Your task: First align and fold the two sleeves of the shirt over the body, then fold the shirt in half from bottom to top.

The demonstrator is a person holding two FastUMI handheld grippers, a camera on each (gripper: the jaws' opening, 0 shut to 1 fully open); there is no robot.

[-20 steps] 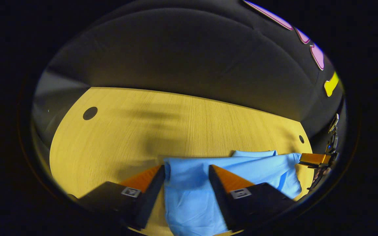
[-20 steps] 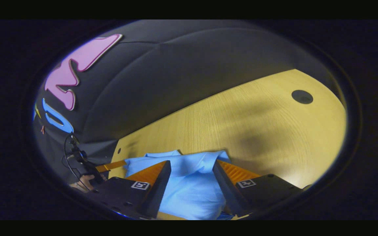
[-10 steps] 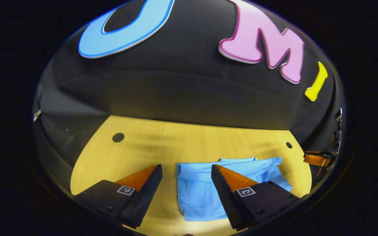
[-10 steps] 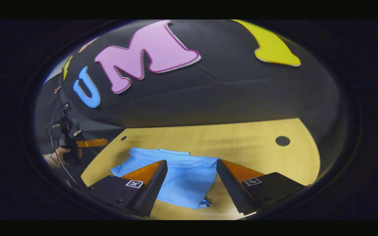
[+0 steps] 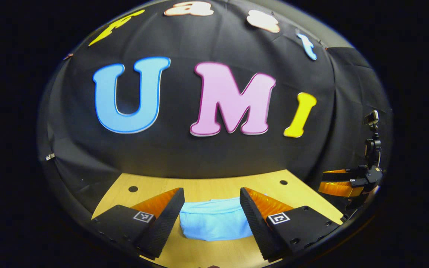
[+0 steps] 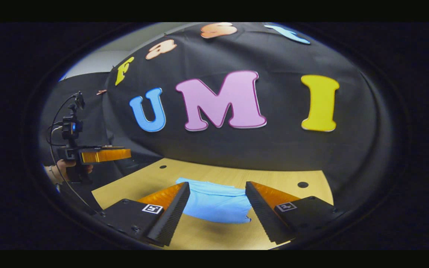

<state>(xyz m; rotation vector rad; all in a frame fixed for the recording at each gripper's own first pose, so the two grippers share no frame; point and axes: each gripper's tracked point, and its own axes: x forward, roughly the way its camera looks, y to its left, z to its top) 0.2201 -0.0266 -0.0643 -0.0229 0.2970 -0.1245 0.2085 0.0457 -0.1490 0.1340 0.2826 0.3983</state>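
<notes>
The light blue shirt (image 5: pixel 214 221) lies folded into a compact rectangle on the yellow wooden table (image 5: pixel 207 186). In the left gripper view, my left gripper (image 5: pixel 211 216) is open, raised and drawn back, with the shirt seen between its fingers but untouched. My right gripper (image 6: pixel 215 208) is likewise open and held back above the table, with the folded shirt (image 6: pixel 214 203) lying ahead of it. The right gripper (image 5: pixel 343 184) also appears at the far right of the left gripper view. In the right gripper view the left gripper (image 6: pixel 102 154) hangs at the left, held by a hand (image 6: pixel 60 171).
The table has small dark round holes near its far corners (image 5: pixel 133 189) (image 6: pixel 302 184). The black cloth wall (image 5: pixel 214 149) rises right behind the table's far edge. Bare tabletop surrounds the shirt on all sides.
Both grippers let go of the shirt's edge and pulled up and back from the table. The shirt now lies flat, folded in half, farther away in both views.
</notes>
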